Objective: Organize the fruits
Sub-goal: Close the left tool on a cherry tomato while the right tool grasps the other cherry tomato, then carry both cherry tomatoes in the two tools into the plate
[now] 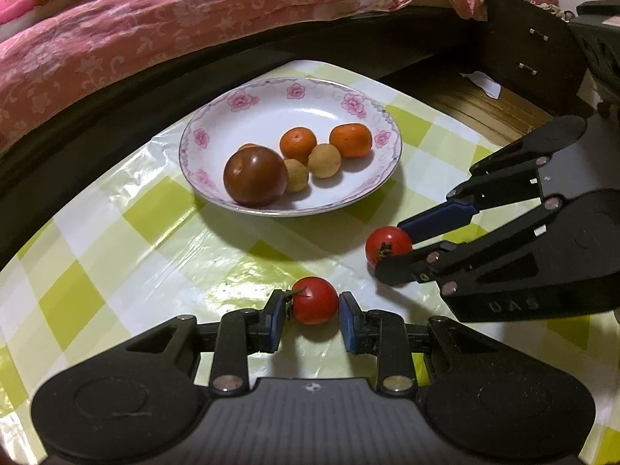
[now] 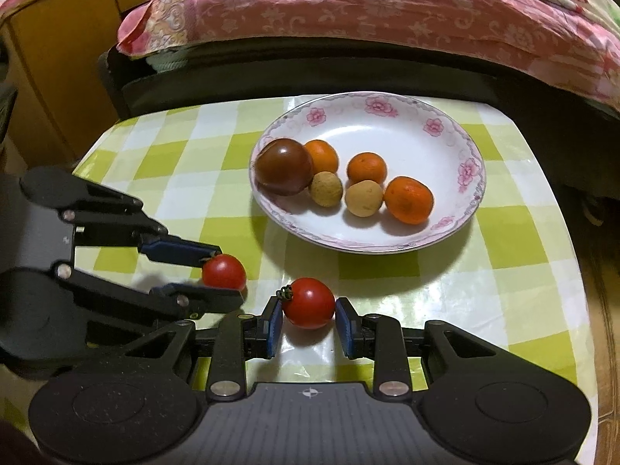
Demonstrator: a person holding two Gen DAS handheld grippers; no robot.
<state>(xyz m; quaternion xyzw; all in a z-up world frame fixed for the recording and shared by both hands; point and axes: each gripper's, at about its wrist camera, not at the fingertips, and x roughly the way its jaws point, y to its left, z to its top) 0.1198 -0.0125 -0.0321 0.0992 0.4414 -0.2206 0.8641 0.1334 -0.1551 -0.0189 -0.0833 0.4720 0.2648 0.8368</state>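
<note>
My left gripper [image 1: 312, 301] is shut on a red cherry tomato [image 1: 314, 308] with a green stem, held low over the checked tablecloth. My right gripper [image 2: 309, 306] is shut on a second cherry tomato [image 2: 310, 312]. Each view also shows the other hand: the right gripper [image 1: 391, 251] with its tomato [image 1: 387, 244] at the right, the left gripper [image 2: 228, 273] with its tomato [image 2: 224, 271] at the left. Beyond both stands a white plate [image 1: 294, 82] [image 2: 387, 95] with pink flowers. It holds a dark red-brown tomato [image 2: 285, 166], three small oranges [image 2: 409, 199] and two tan round fruits [image 2: 363, 197].
The green and white tablecloth [image 1: 128, 240] [image 2: 484, 271] covers a small table whose far edge runs just behind the plate. A bed with a pink floral cover [image 1: 135, 31] [image 2: 368, 7] lies beyond. A dark cabinet [image 1: 531, 46] stands at the back right of the left wrist view.
</note>
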